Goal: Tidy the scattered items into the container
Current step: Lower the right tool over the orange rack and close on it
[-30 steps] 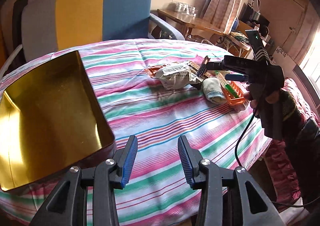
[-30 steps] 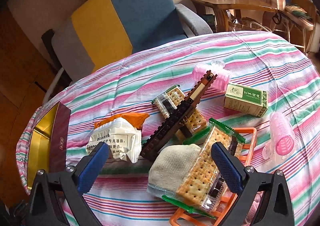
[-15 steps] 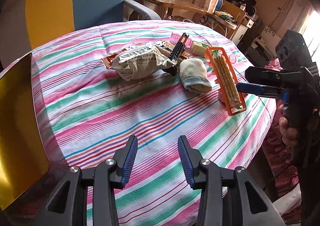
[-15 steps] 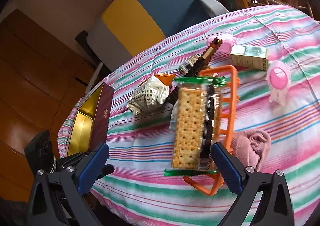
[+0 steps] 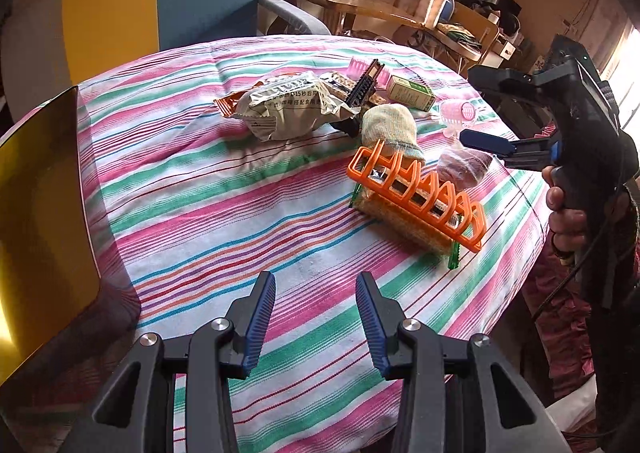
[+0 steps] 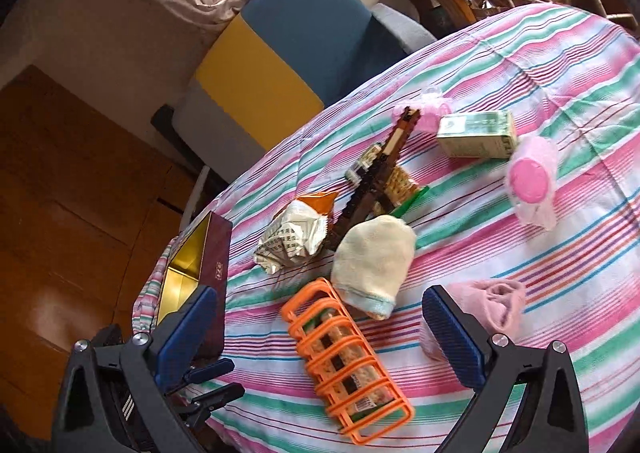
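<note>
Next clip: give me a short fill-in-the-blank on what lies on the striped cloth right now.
1. The cracker pack lies under an upturned rack coloured ____.
2. Both sets of tongs, left tongs and right tongs, hold ____.
3. The container has an inside coloured ____.
4. The small carton beside the pink roller is coloured ____.

Missing words: orange; nothing; gold; green

left wrist: faces right | right wrist: faces left | shared: orange rack (image 5: 416, 197) (image 6: 346, 357)

Gold container (image 5: 36, 213) — cut off at left edge.
</note>
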Available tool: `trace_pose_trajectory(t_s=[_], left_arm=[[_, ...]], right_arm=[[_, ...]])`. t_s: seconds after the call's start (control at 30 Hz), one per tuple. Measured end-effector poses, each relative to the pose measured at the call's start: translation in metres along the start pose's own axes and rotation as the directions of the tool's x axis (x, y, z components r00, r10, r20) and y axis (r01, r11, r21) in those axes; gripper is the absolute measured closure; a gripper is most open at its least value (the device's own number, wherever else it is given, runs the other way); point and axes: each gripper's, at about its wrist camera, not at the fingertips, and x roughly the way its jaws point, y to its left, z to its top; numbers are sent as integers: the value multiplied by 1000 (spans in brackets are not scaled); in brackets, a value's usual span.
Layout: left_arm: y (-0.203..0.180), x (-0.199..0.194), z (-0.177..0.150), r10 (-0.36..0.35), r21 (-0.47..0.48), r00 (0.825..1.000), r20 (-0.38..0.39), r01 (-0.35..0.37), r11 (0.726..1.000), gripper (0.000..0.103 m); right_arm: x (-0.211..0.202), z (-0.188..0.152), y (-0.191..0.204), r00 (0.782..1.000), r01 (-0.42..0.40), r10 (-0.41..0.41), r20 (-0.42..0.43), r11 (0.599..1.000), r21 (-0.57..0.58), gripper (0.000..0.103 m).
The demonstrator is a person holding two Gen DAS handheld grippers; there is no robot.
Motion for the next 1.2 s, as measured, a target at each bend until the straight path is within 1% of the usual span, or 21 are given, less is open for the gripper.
trace_pose_trajectory(t_s=[0.1, 0.17, 0.23, 0.3, 0.33, 0.37, 0.43, 0.47, 0.5, 0.53, 0.57, 0.6, 0.67, 0.7, 0.73, 0.77, 0.87, 0.97, 1.07, 1.17, 1.2], left_arm=[[7, -7, -8, 7, -18, 1000, 2, -7, 1000, 61], [11, -10, -13, 4, -35, 1000, 4, -4, 999, 61], [14, -14, -18, 4, -49, 1000, 8, -4, 999, 61], [17, -18, -22, 6, -58, 1000, 17, -5, 998, 61], [19, -20, -24, 7, -63, 1000, 22, -6, 998, 61], [20, -22, -25, 7, -67, 1000, 25, -5, 998, 61], [22, -25, -28, 5, -74, 999, 32, -3, 997, 61], [23, -27, -29, 3, -76, 999, 35, -1, 997, 61], [23, -28, -30, 0, -74, 999, 38, 3, 997, 61], [22, -30, -31, -3, -69, 999, 42, 6, 998, 61], [22, -30, -32, -5, -68, 999, 44, 8, 998, 61], [22, -31, -33, -7, -67, 999, 44, 10, 998, 61], [22, -32, -34, -11, -66, 999, 46, 14, 998, 61], [21, -33, -35, -12, -65, 999, 47, 15, 998, 60], [22, -33, -36, -14, -67, 999, 46, 17, 998, 60], [22, -32, -36, -16, -70, 999, 44, 19, 997, 60], [20, -32, -38, -22, -67, 999, 42, 25, 997, 60], [18, -33, -39, -25, -56, 999, 43, 27, 998, 60], [18, -34, -40, -24, -56, 999, 44, 26, 998, 60], [20, -36, -41, -22, -63, 999, 47, 25, 998, 60], [21, -36, -41, -23, -66, 999, 47, 26, 997, 60]], right_arm=[[22, -12, 14, 998, -8, 6, -60, 1000, -29, 0], [35, -23, 20, 993, 48, -53, -101, 997, -58, 0], [47, -33, 24, 984, 106, -118, -136, 990, -89, 0], [55, -42, 25, 975, 140, -154, -162, 986, -96, 0], [57, -46, 26, 975, 132, -145, -170, 988, -87, 0], [59, -50, 28, 976, 106, -118, -181, 992, -73, 0], [60, -57, 34, 979, 24, -32, -200, 999, -43, 0], [58, -60, 37, 980, -33, 28, -198, 999, -21, 0], [57, -62, 40, 977, -87, 86, -195, 996, 0, 0], [56, -64, 43, 974, -122, 123, -190, 992, 15, 0], [54, -66, 44, 975, -125, 127, -180, 992, 21, 0], [53, -68, 45, 979, -112, 114, -170, 993, 21, 0], [49, -71, 45, 989, -14, 13, -144, 1000, -6, 0], [47, -73, 46, 990, 39, -42, -132, 999, -26, 0], [45, -76, 47, 987, 96, -103, -126, 994, -59, 0], [45, -80, 49, 981, 134, -145, -127, 987, -91, 0], [47, -95, 55, 965, 201, -223, -139, 967, -160, 0], [56, -109, 67, 939, 272, -317, -136, 923, -273, 0], [65, -122, 77, 910, 327, -398, -116, 862, -387, 0], [65, -130, 76, 887, 365, -451, -97, 816, -449, 0], [65, -132, 75, 873, 389, -480, -89, 794, -467, 0]])
